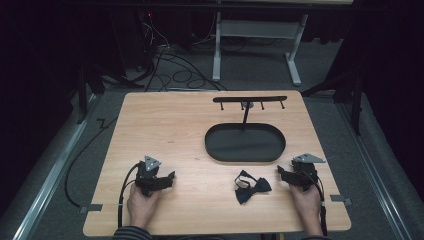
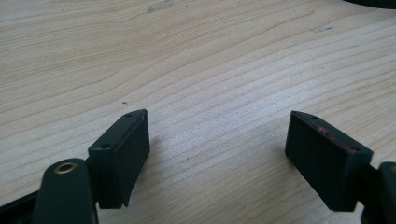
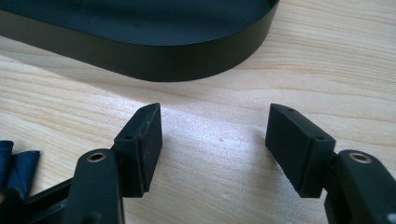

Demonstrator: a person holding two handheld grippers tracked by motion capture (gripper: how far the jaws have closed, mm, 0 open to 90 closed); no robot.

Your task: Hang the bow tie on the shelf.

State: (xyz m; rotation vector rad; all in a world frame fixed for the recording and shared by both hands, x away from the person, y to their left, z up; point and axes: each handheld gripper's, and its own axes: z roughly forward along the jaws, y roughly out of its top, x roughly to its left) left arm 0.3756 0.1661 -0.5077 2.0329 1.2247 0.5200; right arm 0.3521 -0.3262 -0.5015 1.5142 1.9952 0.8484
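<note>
Left gripper (image 1: 171, 176) lower left of frame, jaws apart over bare table (image 1: 165, 125). Right gripper (image 1: 281, 172) lower right, jaws apart, nothing between. Bow tie (image 1: 251, 186) lies flat between them, nearer the right. Behind: black oval tray (image 1: 245, 157), hook rack (image 1: 250, 99).
</note>
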